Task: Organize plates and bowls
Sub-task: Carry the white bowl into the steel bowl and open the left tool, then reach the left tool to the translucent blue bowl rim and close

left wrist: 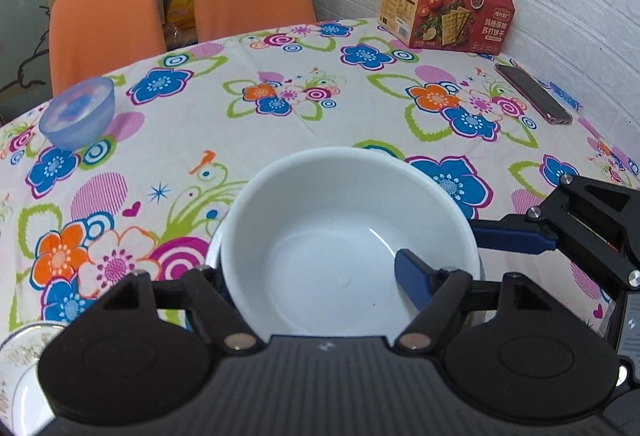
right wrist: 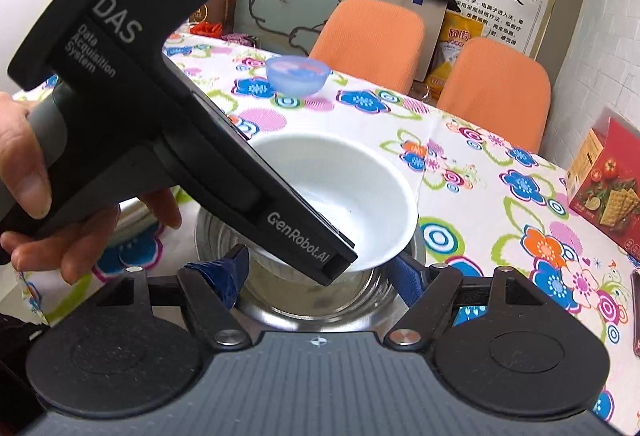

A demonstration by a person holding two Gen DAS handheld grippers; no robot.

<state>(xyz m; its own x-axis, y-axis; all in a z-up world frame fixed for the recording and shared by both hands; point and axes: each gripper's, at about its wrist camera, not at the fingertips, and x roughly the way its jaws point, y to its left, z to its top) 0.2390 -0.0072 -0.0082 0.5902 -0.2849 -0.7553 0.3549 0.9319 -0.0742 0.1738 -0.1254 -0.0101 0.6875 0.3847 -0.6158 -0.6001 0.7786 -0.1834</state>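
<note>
White bowl (left wrist: pixel 348 236) hangs tilted over a steel bowl (right wrist: pixel 312 300), with the left gripper (left wrist: pixel 312 284) apparently clamped on its near rim. The right gripper (right wrist: pixel 320 276) straddles the steel one, jaws open. A slack pinch could drop it clattering; farther off sits a blue bowl (left wrist: pixel 78 112).

White bowl (left wrist: pixel 340 236) upright, seated in steel bowl (right wrist: pixel 320 300); translucent blue bowl (left wrist: pixel 78 112) well apart; patterned plate (left wrist: pixel 20 368) nearby.

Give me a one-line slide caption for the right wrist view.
Left gripper lowers a white bowl into a steel bowl flanked by the open right gripper.
</note>
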